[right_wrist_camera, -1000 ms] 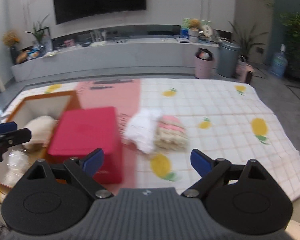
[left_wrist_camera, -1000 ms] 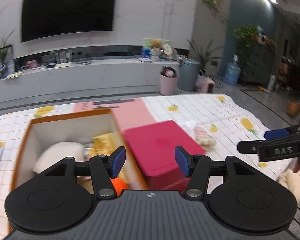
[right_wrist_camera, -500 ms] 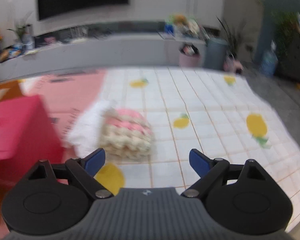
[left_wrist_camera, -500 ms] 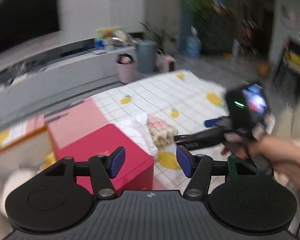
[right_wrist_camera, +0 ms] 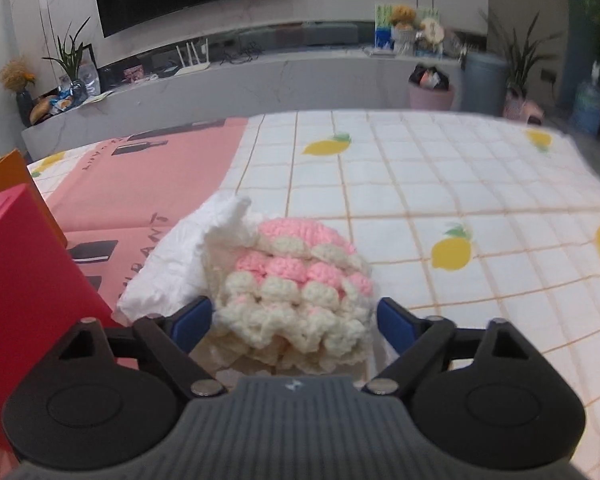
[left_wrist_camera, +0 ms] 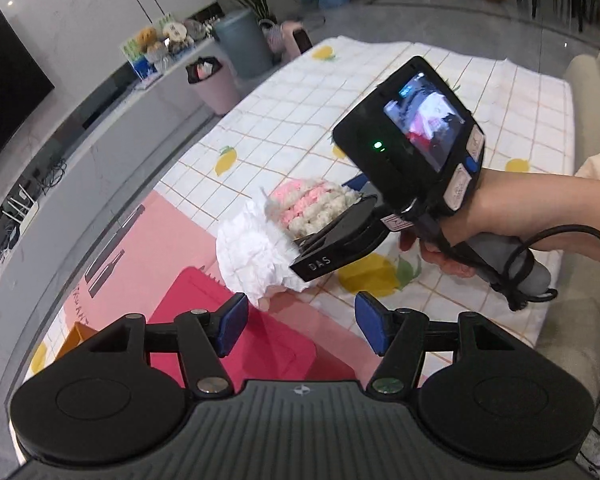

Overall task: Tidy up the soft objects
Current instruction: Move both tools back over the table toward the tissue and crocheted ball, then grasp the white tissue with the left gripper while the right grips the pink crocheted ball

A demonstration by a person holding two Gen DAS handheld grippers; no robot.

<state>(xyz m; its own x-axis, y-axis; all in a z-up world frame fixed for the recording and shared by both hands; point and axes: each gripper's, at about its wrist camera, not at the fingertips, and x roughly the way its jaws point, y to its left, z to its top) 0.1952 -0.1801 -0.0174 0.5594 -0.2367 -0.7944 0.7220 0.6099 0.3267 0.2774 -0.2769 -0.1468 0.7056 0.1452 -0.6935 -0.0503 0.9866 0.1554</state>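
Two blue-padded jaws of the right gripper, just narrowed, are set unclosed around the pink-and-cream crocheted bundle; the left gripper is held open, empty.

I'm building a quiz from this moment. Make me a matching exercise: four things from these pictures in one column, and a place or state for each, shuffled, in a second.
Things:
1. crocheted piece
2. white cloth
3. red box
4. left gripper

Places or states:
A. open, nothing between its fingers
B. between the right gripper's open fingers
C. at the left edge of the right wrist view
D. crumpled, touching the crocheted piece

Pairs: 1-B, 2-D, 3-C, 4-A
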